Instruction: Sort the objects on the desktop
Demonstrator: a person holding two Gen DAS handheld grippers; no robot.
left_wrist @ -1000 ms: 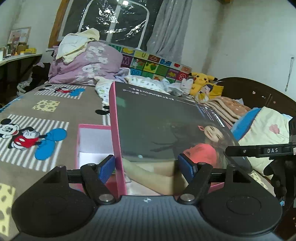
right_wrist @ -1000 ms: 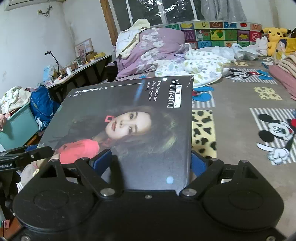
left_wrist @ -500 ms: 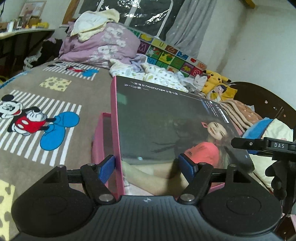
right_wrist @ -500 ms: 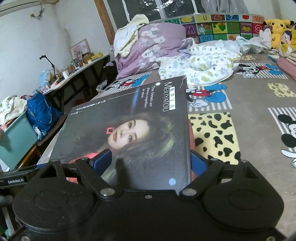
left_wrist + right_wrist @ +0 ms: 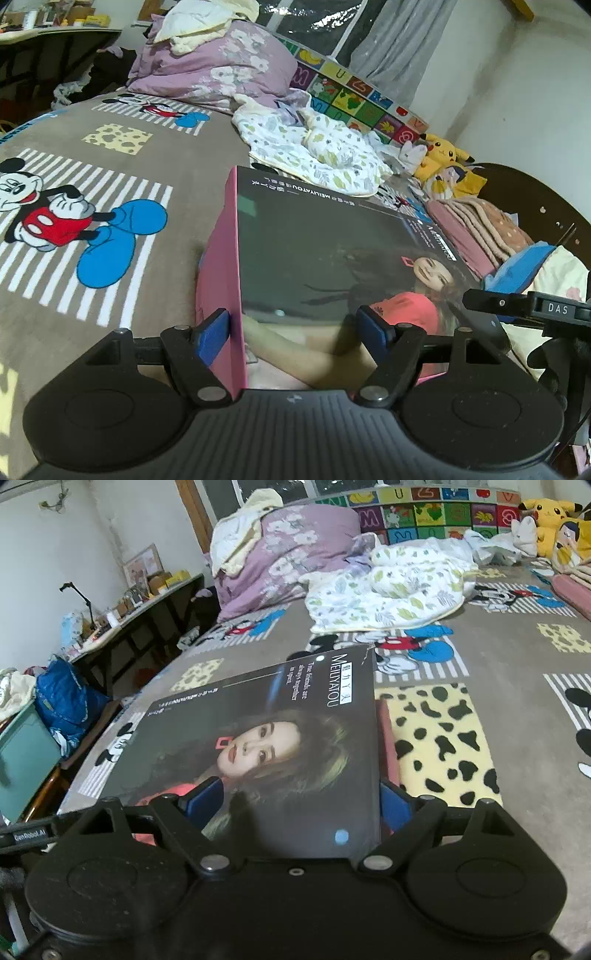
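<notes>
A box lid (image 5: pixel 332 251) with a dark glossy portrait top and pink side walls is carried by both grippers. My left gripper (image 5: pixel 292 334) is shut on its near left corner, one blue pad on the pink side wall and the other on the dark top. In the right wrist view my right gripper (image 5: pixel 298 805) is shut on the lid (image 5: pixel 280 746) at its near right corner in the same way. The lid sits tilted over the pink box base (image 5: pixel 387 738), which shows only as a strip along the lid's right edge. The base's inside is hidden.
The box rests on a brown cartoon-mouse bedspread (image 5: pixel 110 177). A purple quilt pile (image 5: pixel 221 70) and a white leaf-print blanket (image 5: pixel 314 151) lie beyond it. Yellow plush toys (image 5: pixel 443 162) and folded blankets (image 5: pixel 476 229) sit to the right. A cluttered desk (image 5: pixel 122 616) and blue bag (image 5: pixel 62 701) stand beside the bed.
Both grippers carried the lid forward and down over the pink base. The base's open white inside, seen to the lid's left a second ago, is now covered.
</notes>
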